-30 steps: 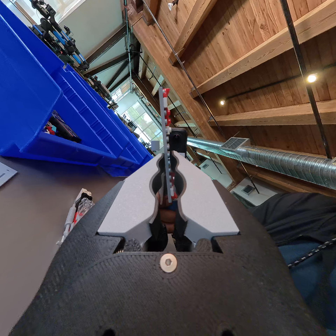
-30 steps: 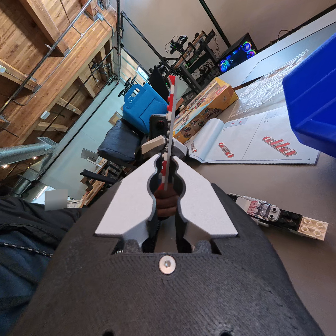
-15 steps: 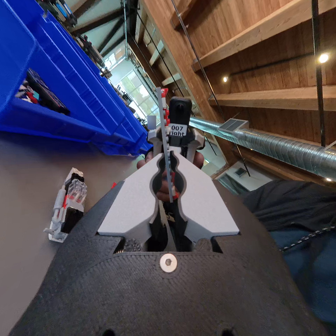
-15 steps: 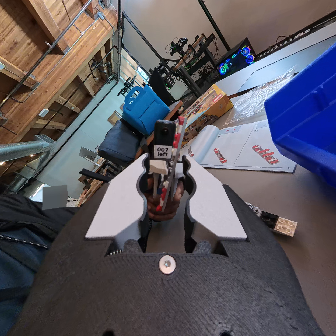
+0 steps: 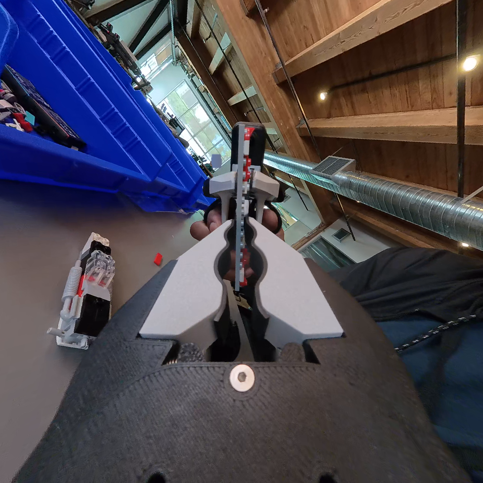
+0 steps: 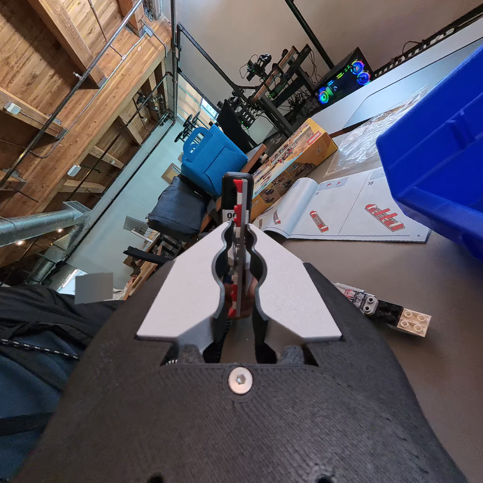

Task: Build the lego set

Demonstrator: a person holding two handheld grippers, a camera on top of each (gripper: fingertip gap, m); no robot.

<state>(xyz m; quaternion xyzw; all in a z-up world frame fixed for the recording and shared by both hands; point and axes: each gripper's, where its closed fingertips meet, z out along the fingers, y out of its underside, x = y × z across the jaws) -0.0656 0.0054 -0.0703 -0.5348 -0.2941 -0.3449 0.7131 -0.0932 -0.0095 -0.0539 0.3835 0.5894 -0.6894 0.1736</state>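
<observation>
Left of the grippers on the table, a black sub-assembly [image 5: 86, 295] is lying; the left gripper [image 5: 239, 230] and right gripper [image 6: 238, 231] are both pinching the grey-and-red plate [image 5: 240, 235] edge-on, so squeezing evenly is probably keeping it unbent.

upper right of the left wrist view, wooden ceiling beams [image 5: 366, 31] with a ribbed metal duct [image 5: 392, 193] slanting beneath. in the right wrist view, a bright blue bag [image 6: 211, 159] sits centre frame above a dark cushion [image 6: 180, 211], and a computer tower [image 6: 342, 78] glows with coloured fans at upper right beside a cable-strewn equipment rack [image 6: 271, 86].
</observation>
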